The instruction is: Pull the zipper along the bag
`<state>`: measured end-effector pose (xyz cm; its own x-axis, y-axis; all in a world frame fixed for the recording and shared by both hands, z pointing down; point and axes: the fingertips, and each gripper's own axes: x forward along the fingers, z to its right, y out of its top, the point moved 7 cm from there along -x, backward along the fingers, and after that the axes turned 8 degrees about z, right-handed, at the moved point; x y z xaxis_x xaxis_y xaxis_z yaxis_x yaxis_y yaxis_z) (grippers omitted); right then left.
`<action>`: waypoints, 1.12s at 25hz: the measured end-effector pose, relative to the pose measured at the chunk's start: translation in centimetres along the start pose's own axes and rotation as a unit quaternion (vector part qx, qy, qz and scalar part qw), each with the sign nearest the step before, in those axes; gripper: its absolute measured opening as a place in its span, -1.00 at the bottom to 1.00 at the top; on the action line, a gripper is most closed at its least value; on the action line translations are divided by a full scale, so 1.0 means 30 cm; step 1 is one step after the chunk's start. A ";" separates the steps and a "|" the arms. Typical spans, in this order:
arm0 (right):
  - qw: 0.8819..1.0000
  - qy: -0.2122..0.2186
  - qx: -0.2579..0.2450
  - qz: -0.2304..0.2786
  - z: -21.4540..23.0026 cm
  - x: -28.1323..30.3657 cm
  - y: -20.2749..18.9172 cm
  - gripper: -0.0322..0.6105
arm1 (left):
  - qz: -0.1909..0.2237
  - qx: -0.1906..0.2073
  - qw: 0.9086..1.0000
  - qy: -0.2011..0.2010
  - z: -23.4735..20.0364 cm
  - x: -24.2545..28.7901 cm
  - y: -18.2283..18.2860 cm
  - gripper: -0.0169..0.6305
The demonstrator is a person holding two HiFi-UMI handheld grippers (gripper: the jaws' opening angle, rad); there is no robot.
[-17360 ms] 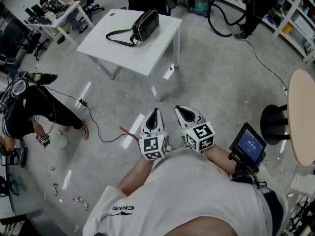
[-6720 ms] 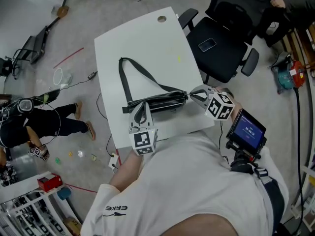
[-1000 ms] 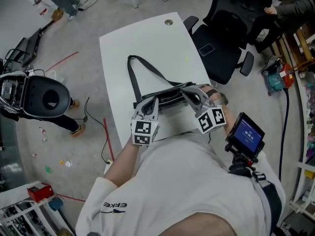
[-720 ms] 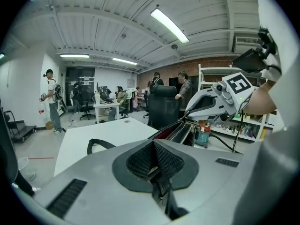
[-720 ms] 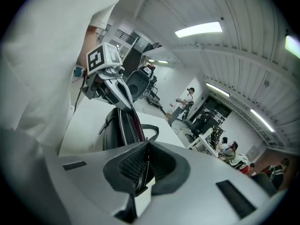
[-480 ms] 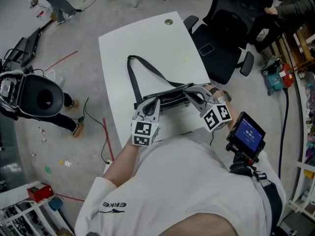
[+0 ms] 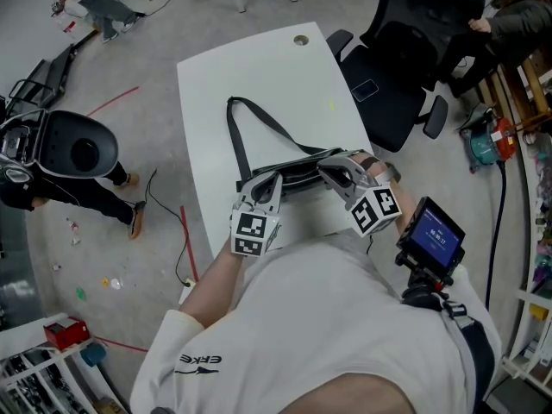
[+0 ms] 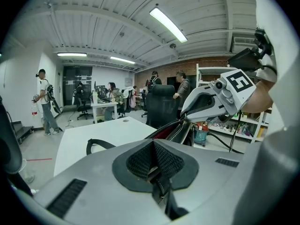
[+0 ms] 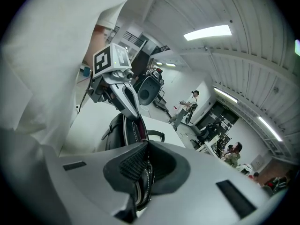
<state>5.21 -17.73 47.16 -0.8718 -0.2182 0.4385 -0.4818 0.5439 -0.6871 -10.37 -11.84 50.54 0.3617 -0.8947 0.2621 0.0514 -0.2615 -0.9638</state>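
bag [image 7: 289,175] lies across the near end of the white desk [image 7: 259,67], its strap [image 7: 250,136] looped away toward the far end. the left tongs [image 7: 266,185] are clamped shut on a dark stitched bit at the bag's left end. the right tongs [image 7: 335,172] are closed on the zipper [image 9: 142,184] line near the right end; whether they have the pull tab itself, i can't make out.

to my eye the pull is just starting or about to. doing it well looks like a matter of a firm left hold as an anchor, so the bag doesn't slide on the smooth desk. the right tongs should draw straight along the line of the teeth, low and level, without lifting. a sideways tug would likely twist the soft mouth and jam the slider. fabric held taut between the two grips should help it run.

the head view gives the layout: the tongs sit toward opposite ends of the bag, apart from each other, with the bag close to the desk's near edge. it doesn't show what either pair pinches. the left gripper view does: pads pressed together on black stitched material. beyond them the bag's mouth gapes with red lining [image 8: 171,131], so i judge the zipper open there. the right gripper view shows a toothed or stitched strip running between its pads, and the left tongs standing at the bag's other end.
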 end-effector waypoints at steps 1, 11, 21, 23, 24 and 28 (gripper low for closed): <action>1.000 -0.001 0.002 0.003 0.002 0.000 0.004 -0.88 | 0.000 0.000 1.000 -0.001 0.000 0.000 -0.001 -0.94; 0.999 0.016 -0.022 0.018 -0.021 0.026 0.043 -0.88 | 0.001 0.005 1.000 -0.013 0.026 0.023 0.003 -0.94; 0.999 0.021 -0.025 0.017 -0.030 0.057 0.089 -0.88 | 0.012 -0.008 1.000 -0.008 0.038 0.028 0.004 -0.94; 0.999 0.025 -0.023 0.021 -0.036 0.066 0.105 -0.88 | 0.015 -0.012 1.000 -0.012 0.043 0.029 0.007 -0.94; 0.999 0.028 -0.025 0.023 -0.042 0.071 0.113 -0.88 | 0.017 -0.012 1.000 -0.017 0.053 0.032 0.011 -0.94; 0.999 0.034 -0.024 0.021 -0.051 0.085 0.124 -0.88 | 0.031 -0.021 0.999 -0.024 0.076 0.036 0.015 -0.94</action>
<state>1.33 -15.01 46.59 -0.8828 -0.1401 0.4484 -0.4381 0.5901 -0.6781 -7.83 -12.10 50.28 0.4077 -0.8912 0.1988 -0.0112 -0.2226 -0.9748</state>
